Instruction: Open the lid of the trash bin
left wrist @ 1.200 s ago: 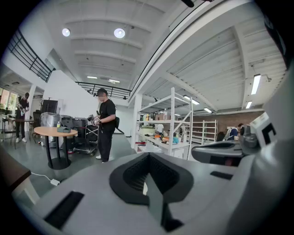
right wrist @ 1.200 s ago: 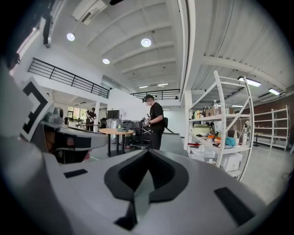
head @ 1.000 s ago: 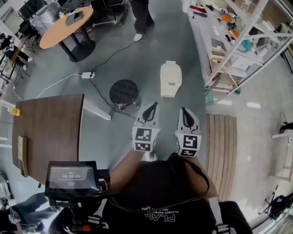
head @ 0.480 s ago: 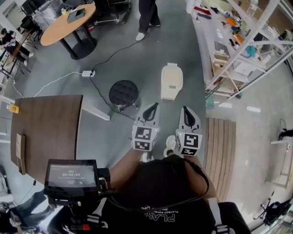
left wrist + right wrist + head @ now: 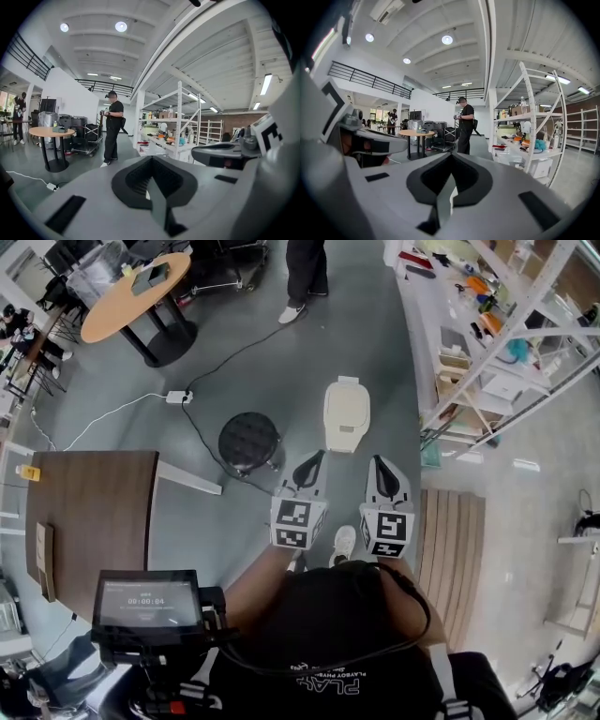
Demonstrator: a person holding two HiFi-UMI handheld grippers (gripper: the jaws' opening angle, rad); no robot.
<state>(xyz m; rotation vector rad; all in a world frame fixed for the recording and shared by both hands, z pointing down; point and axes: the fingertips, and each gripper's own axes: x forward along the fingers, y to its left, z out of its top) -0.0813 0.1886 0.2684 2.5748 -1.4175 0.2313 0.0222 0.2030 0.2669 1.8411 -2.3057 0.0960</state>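
Note:
A cream trash bin with its lid down stands on the grey floor ahead of me in the head view. My left gripper is held level a little short of the bin, jaws shut and empty. Beside it, my right gripper is likewise shut on nothing. In the left gripper view the left gripper has its jaws closed together, with the room beyond; the right gripper looks the same in its own view. The bin is hidden in both gripper views.
A black round stool stands left of the bin, with a cable and power strip behind it. A brown table is at my left, white shelving at the right. A person stands farther off.
I have stepped forward: the bin and stool have slid nearer in the head view. Both grippers keep the same pose, still shut.

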